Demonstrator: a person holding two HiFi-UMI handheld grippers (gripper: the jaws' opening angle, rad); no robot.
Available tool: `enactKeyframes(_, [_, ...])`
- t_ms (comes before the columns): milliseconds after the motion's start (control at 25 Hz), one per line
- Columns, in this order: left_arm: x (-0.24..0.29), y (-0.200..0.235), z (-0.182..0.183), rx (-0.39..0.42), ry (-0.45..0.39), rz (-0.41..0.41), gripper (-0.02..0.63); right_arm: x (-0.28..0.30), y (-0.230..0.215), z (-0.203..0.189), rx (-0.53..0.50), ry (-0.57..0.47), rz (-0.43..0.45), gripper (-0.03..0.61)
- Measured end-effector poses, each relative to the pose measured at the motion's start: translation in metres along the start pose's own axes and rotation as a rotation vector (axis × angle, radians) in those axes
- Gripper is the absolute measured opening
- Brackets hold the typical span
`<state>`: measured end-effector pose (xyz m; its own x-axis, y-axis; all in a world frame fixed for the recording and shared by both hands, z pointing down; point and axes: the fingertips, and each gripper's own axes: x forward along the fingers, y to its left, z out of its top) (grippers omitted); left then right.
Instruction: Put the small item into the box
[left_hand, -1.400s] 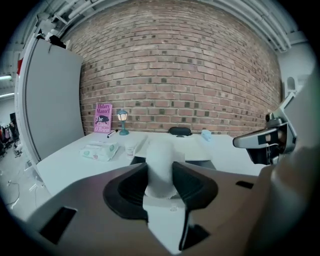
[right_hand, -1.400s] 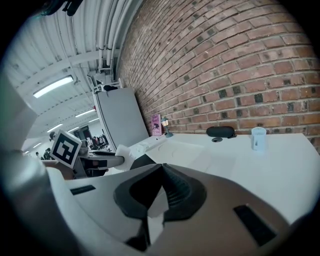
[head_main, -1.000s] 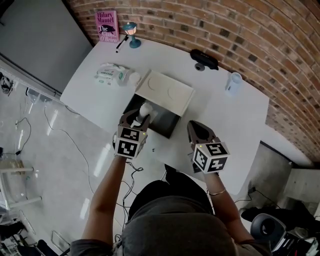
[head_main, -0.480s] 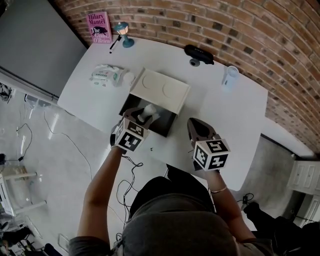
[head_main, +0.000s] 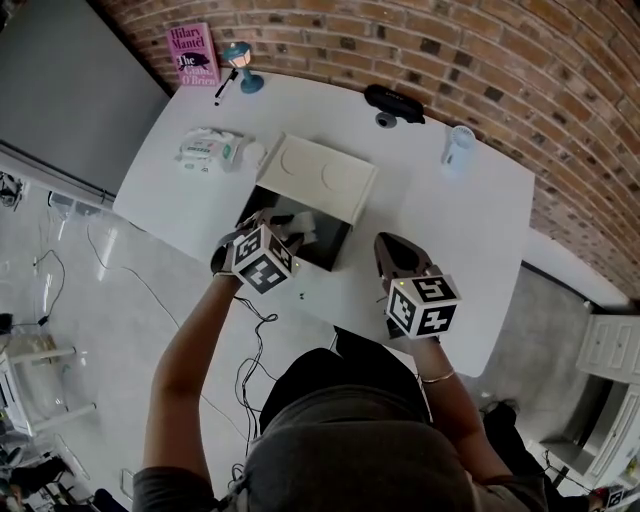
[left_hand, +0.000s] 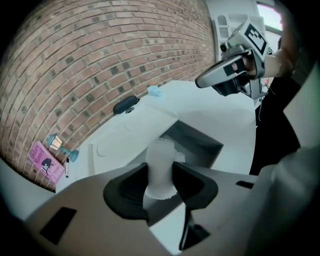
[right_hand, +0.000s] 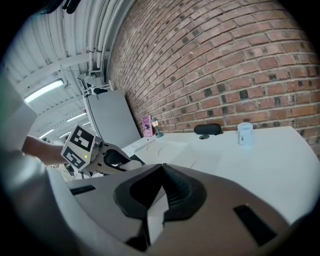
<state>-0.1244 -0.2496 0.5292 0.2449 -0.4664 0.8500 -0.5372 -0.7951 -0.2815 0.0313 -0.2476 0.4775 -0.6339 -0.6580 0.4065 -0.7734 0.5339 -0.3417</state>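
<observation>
left gripper (head_main: 283, 236) fingers pinch the small item (left_hand: 161, 167) above the box's (head_main: 325, 243) near edge; right of the box, right gripper (head_main: 390, 248) fingers sit together, empty. dropped here, it could clip the rim and fall outside.

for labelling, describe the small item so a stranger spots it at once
On the white table, find the open dark box beside its cream lid. Over its near edge, the left gripper pinches a small white piece, the only thing held.

Office-like loft — brick wall (head_main: 480, 60), white desk (head_main: 455, 235), exposed ceiling pipes (right_hand: 102, 27).
</observation>
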Motion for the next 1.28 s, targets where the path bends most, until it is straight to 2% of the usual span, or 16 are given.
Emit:
enactKeyframes(160, [0.008,-0.008,-0.002,0.074,0.055,-0.054,0.167,-0.003,-0.002,-0.002,0.006,0.002,-0.01,0.006])
enactKeyframes(480, [0.025,-0.015,0.002,0.158,0.125,-0.118,0.167,-0.012,-0.008,-0.005,0.011,-0.003,-0.03,0.006])
enactKeyframes(1080, [0.047,-0.025,-0.004,0.218,0.207,-0.173,0.169,-0.024,-0.01,-0.013,0.014,0.0,-0.044,0.006])
enactKeyframes(1280, [0.051,-0.025,-0.007,0.209,0.22,-0.184,0.169,-0.026,-0.011,-0.014,0.016,0.003,-0.049,0.006])
